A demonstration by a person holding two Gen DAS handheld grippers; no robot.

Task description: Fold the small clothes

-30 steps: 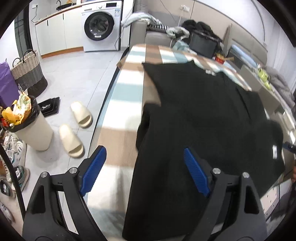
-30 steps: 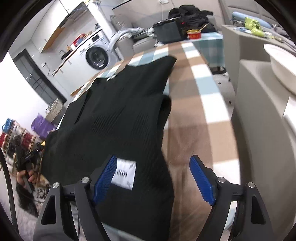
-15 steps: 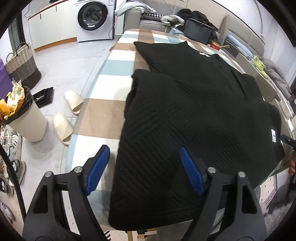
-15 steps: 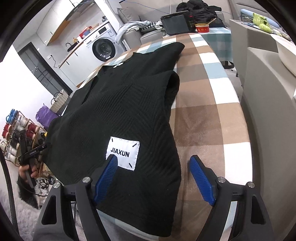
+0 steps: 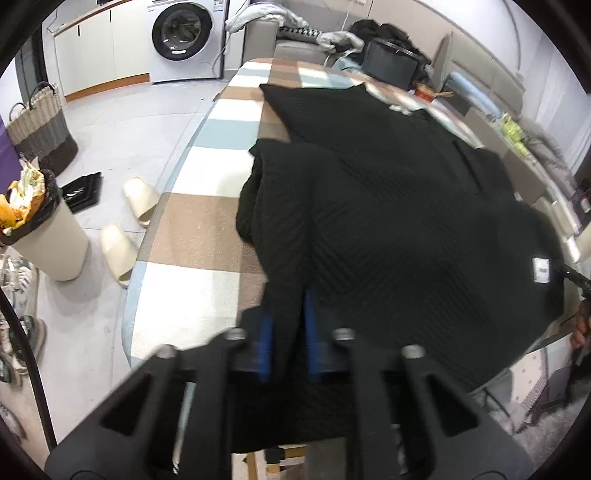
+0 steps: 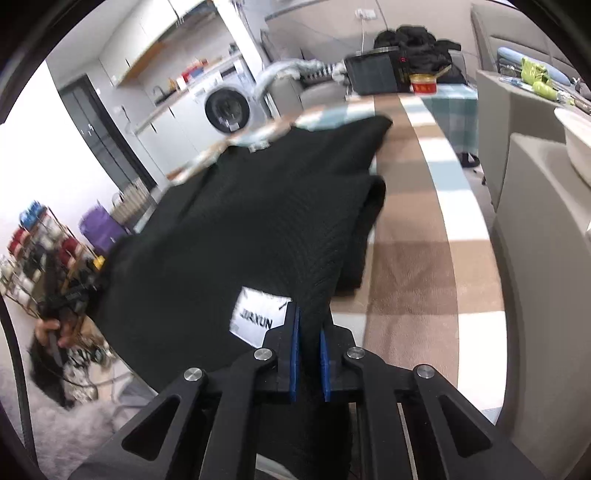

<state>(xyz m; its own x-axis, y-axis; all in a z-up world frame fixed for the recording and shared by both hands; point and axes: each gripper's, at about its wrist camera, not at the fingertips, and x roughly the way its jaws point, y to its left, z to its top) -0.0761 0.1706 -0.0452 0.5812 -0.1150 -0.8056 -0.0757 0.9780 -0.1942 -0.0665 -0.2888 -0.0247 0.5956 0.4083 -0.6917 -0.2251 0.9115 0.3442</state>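
A black knit sweater lies on the checked table, its sleeves folded in over the body. It also shows in the right wrist view, with a white JIAXUN label near the hem. My left gripper is shut on the near-left corner of the hem. My right gripper is shut on the near-right corner of the hem, beside the label. Both corners are lifted a little off the table.
A bin and slippers stand on the floor to the left. A washing machine is at the back. A black box and red tin sit at the table's far end. A grey counter runs along the right.
Both grippers were open over the hem. They have closed on the two near corners of the sweater and raised them slightly.
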